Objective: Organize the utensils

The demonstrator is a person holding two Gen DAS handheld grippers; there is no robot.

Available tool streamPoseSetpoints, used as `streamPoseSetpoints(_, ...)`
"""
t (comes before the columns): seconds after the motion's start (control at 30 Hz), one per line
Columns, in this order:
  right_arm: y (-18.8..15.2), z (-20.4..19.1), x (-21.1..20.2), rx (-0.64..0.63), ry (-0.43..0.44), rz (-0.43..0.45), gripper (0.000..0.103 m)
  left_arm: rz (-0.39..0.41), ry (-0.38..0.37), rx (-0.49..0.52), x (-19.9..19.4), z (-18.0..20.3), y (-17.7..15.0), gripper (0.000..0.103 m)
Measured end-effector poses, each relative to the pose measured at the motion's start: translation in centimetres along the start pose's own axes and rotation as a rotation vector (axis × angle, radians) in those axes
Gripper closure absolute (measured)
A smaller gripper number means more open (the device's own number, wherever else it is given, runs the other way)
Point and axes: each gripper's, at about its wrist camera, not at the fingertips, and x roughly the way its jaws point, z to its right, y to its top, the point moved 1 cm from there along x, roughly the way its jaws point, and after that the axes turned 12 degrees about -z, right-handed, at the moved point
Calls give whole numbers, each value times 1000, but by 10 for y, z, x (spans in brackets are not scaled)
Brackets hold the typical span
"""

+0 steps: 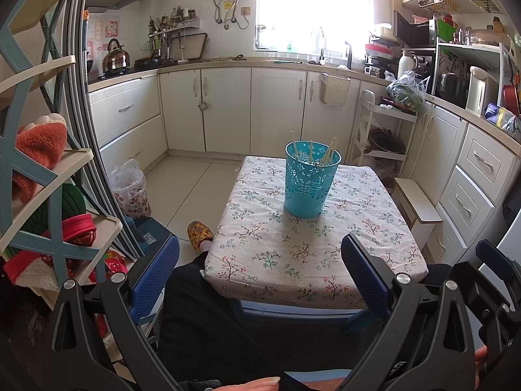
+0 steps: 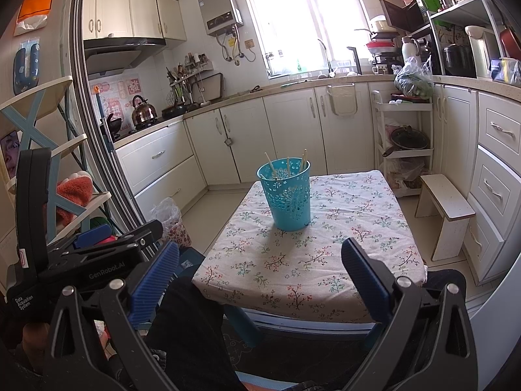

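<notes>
A turquoise perforated holder (image 1: 307,179) stands upright on a small table with a floral cloth (image 1: 293,254), with several chopsticks (image 1: 329,153) standing inside it. It also shows in the right wrist view (image 2: 288,194), with chopsticks (image 2: 288,166) in it. My left gripper (image 1: 260,270) is open and empty, held back over the table's near edge. My right gripper (image 2: 260,270) is open and empty, also short of the table (image 2: 325,260). The left gripper's body (image 2: 97,254) shows at the left of the right wrist view.
A shelf rack (image 1: 49,195) with cloths stands close on the left. A bagged bin (image 1: 130,189) sits on the floor left of the table. A white step stool (image 2: 446,215) stands at the right. Cabinets and counters (image 1: 228,110) line the back and right.
</notes>
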Motion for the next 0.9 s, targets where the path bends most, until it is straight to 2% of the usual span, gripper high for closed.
streamPoseSetpoints(0.37,-1,-1,2,3,1,-4,7,-16,-8,4,4,4,-3,7)
streamPoseSetpoints(0.63,7,2,18,-1,-5,-15,7,-12,-7,14,23,4,3,7)
streamPoseSetpoints(0.77,20,13,40,-3,3,-28,7,-37,17,13,54,4,19,7)
streamPoseSetpoints(0.9,34,27,75,10,-5,-69,7,-137,3,35,103,12,34,7)
